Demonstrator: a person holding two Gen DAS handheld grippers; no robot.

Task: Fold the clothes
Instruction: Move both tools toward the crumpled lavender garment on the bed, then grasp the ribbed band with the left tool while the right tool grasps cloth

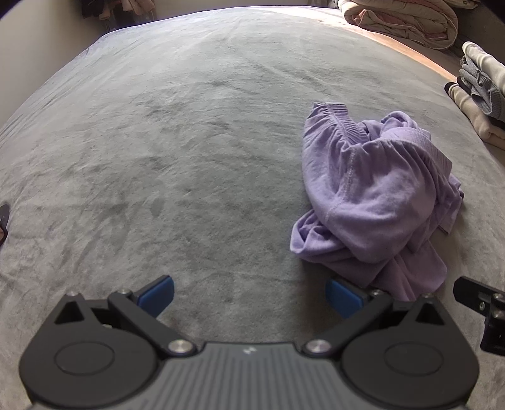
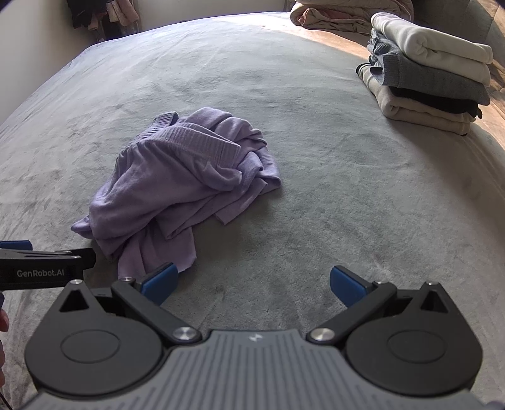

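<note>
A crumpled lilac garment with a ribbed waistband (image 1: 375, 195) lies on the grey bed cover (image 1: 189, 142); it also shows in the right wrist view (image 2: 183, 183). My left gripper (image 1: 249, 295) is open and empty, just left of the garment's near edge, its right pad (image 1: 342, 295) close to the cloth. My right gripper (image 2: 252, 285) is open and empty, just right of the garment's near hem, its left pad (image 2: 159, 282) beside the cloth. Each gripper shows at the edge of the other's view.
A stack of folded clothes, cream, grey and black (image 2: 432, 82), stands at the far right of the bed. A rolled pinkish quilt (image 1: 404, 22) lies at the far edge. Clothes hang in the far left corner (image 2: 101, 14).
</note>
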